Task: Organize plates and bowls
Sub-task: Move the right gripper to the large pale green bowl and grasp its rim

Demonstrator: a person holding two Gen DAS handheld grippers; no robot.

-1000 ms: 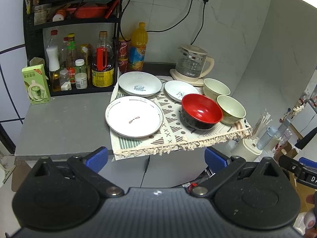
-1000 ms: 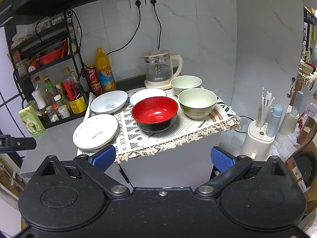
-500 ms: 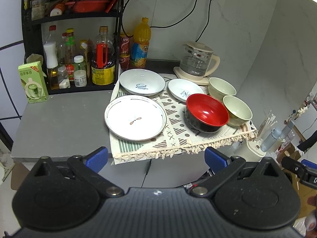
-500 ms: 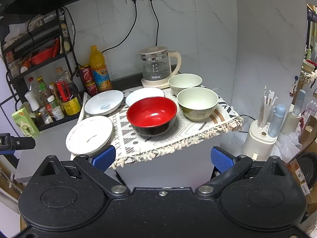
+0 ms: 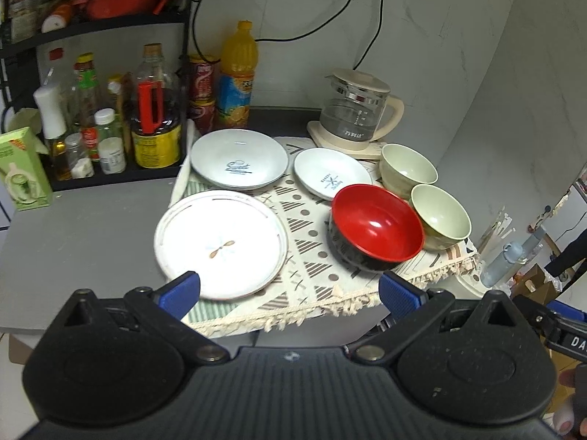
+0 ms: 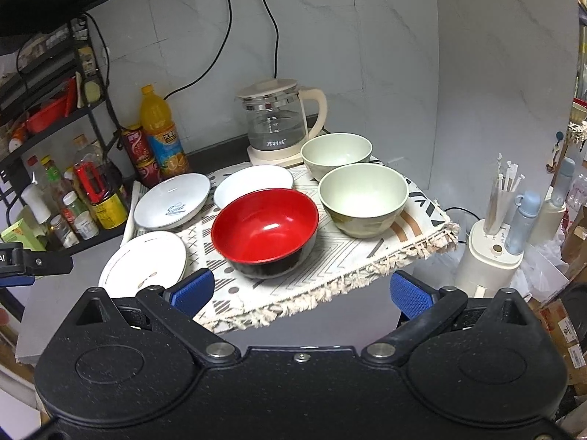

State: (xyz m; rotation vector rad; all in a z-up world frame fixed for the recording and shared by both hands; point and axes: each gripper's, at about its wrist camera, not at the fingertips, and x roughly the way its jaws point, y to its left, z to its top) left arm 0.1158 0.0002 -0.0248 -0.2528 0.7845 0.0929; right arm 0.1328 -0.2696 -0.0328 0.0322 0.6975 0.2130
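On a patterned cloth (image 5: 315, 286) lie a large flat white plate (image 5: 220, 244), a white "Sweet" plate (image 5: 238, 163), a small white plate (image 5: 330, 178), a red bowl (image 5: 378, 229) and two pale green bowls, one near (image 5: 440, 216) and one far (image 5: 407, 168). My left gripper (image 5: 290, 293) is open and empty, near the large plate's front edge. My right gripper (image 6: 301, 291) is open and empty, in front of the red bowl (image 6: 264, 229). The right wrist view also shows the near green bowl (image 6: 363, 200) and the large plate (image 6: 145, 262).
A glass kettle (image 5: 356, 110) stands behind the bowls. A black rack with bottles (image 5: 154, 110) and a juice bottle (image 5: 236, 77) stand at the back left. A green carton (image 5: 22, 172) sits on the grey counter (image 5: 80, 242). A white stand with straws (image 6: 491, 249) is right of the table.
Both grippers have moved forward toward the table, so the dishes look larger and nearer. Both stay open. No dish has moved.
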